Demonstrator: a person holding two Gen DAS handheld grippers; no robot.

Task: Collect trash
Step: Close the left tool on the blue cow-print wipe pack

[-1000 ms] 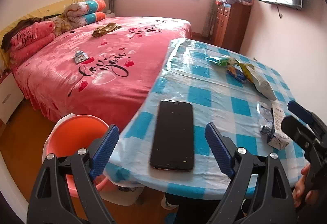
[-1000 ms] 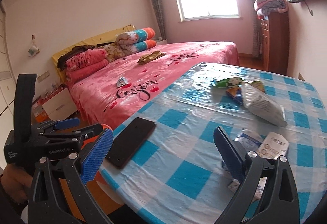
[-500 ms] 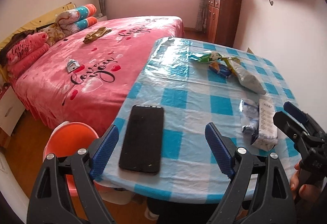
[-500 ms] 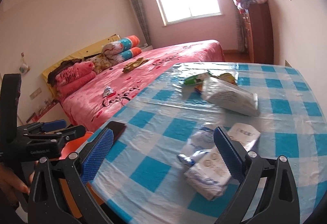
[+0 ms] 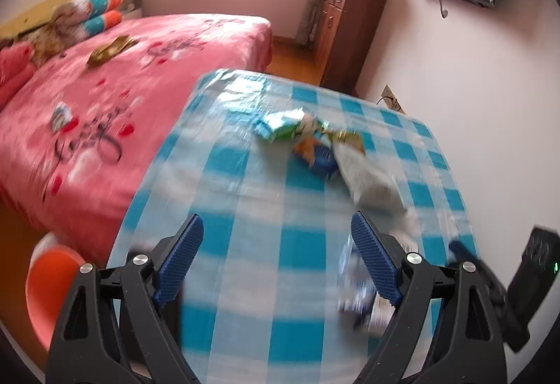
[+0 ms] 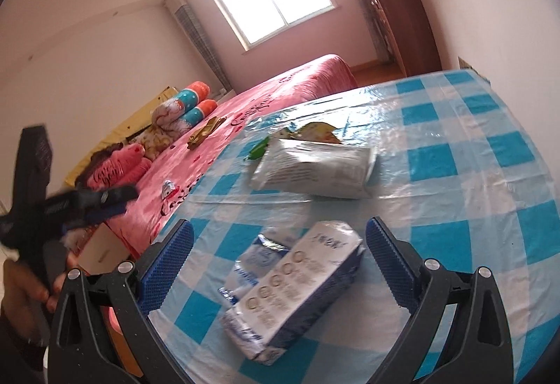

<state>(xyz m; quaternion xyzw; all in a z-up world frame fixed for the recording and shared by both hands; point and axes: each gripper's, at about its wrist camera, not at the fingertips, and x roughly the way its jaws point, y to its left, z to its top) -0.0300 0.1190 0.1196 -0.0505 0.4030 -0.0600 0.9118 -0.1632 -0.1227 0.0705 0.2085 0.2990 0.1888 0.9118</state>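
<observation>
From the right wrist view, the left tool sits at nine o'clock, a hand gripping it, its opening hidden here — the left wrist view shows it spread wide, empty. The right tool gapes over the checked table, blue-white packet between, untouched — silver bag at twelve o'clock.

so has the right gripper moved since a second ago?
Yes. The right gripper has closed in on the white-and-blue packet, now between its open jaws; the checked table fills more of its view.
</observation>
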